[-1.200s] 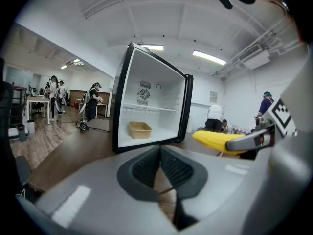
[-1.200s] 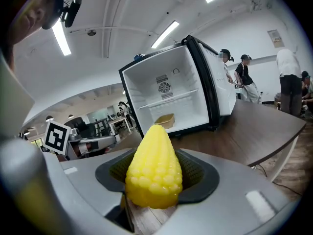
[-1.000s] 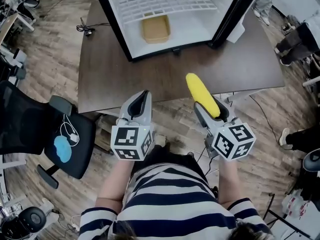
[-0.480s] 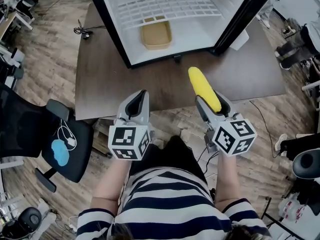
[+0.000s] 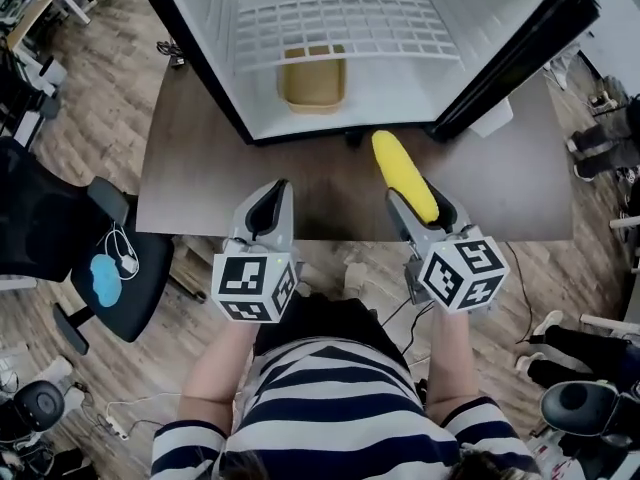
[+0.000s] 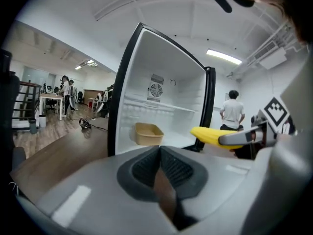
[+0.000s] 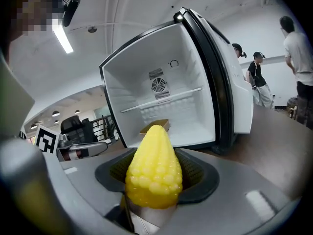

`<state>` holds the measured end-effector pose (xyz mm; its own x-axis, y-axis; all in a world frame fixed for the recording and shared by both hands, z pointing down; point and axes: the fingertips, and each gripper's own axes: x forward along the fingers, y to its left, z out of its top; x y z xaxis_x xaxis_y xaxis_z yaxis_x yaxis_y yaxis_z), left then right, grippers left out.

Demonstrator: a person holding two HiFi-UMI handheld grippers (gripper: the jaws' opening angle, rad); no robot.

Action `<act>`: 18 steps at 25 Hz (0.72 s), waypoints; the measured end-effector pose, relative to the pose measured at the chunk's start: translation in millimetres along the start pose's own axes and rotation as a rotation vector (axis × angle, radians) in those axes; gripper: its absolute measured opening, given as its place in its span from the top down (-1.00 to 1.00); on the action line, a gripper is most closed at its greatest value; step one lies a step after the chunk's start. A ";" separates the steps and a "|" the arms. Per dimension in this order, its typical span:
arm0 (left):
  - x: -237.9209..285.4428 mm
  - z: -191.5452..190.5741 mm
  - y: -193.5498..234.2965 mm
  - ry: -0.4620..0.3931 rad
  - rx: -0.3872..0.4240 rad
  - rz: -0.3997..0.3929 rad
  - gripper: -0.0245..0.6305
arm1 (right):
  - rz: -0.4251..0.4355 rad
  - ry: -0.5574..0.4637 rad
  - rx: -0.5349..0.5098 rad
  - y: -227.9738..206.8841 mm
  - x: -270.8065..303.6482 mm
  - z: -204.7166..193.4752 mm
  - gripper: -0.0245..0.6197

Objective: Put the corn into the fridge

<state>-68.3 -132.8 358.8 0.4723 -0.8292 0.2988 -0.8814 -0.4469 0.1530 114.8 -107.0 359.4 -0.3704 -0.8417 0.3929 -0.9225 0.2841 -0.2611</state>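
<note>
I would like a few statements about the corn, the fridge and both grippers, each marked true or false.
1. The right gripper holds the corn. True.
2. The door of the fridge is closed. False: it stands open.
3. The left gripper is shut, with nothing in it. True.
4. The corn lies inside the fridge. False: it is outside, above the table.
5. A tan tray lies inside the fridge. True.
</note>
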 end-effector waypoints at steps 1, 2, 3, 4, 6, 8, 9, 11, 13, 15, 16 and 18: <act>3.8 -0.5 0.1 0.000 -0.004 0.015 0.93 | 0.009 0.003 -0.005 -5.8 5.4 2.0 0.16; 7.9 -1.3 0.1 0.000 -0.008 0.030 0.93 | 0.015 0.005 -0.010 -11.9 10.8 3.9 0.16; 12.4 -2.0 -0.3 -0.001 -0.011 0.042 0.93 | 0.018 0.005 -0.015 -18.3 16.2 6.1 0.16; 17.5 -2.3 -1.3 -0.002 -0.012 0.053 0.93 | 0.019 0.005 -0.021 -25.0 21.9 8.8 0.16; 29.2 -1.4 -4.2 -0.004 -0.009 0.073 0.93 | 0.024 0.005 -0.032 -38.5 34.5 15.9 0.16; 40.2 -1.4 -5.5 -0.004 -0.006 0.094 0.93 | 0.033 0.007 -0.045 -50.0 48.6 21.9 0.16; 45.0 -2.1 -4.7 -0.005 -0.009 0.107 0.93 | 0.037 0.008 -0.054 -54.8 56.1 23.9 0.16; 53.5 -4.1 -1.1 -0.008 -0.020 0.136 0.93 | 0.045 0.012 -0.073 -62.9 71.3 26.6 0.16; 61.6 -5.3 3.6 -0.014 -0.029 0.161 0.93 | 0.049 0.010 -0.087 -69.7 84.7 29.1 0.16; 68.8 -5.4 7.4 -0.018 -0.036 0.180 0.93 | 0.048 0.006 -0.103 -75.4 95.7 32.4 0.16; 72.0 -5.0 8.9 -0.020 -0.039 0.190 0.93 | 0.046 0.005 -0.114 -77.9 100.5 34.4 0.16; 77.6 -3.3 10.9 -0.023 -0.045 0.206 0.93 | 0.043 0.002 -0.134 -82.3 109.9 38.9 0.16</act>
<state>-41.3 -200.9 386.8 0.2819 -0.9090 0.3070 -0.9584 -0.2523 0.1331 154.2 -240.8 389.8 -0.4102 -0.8264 0.3858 -0.9119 0.3791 -0.1575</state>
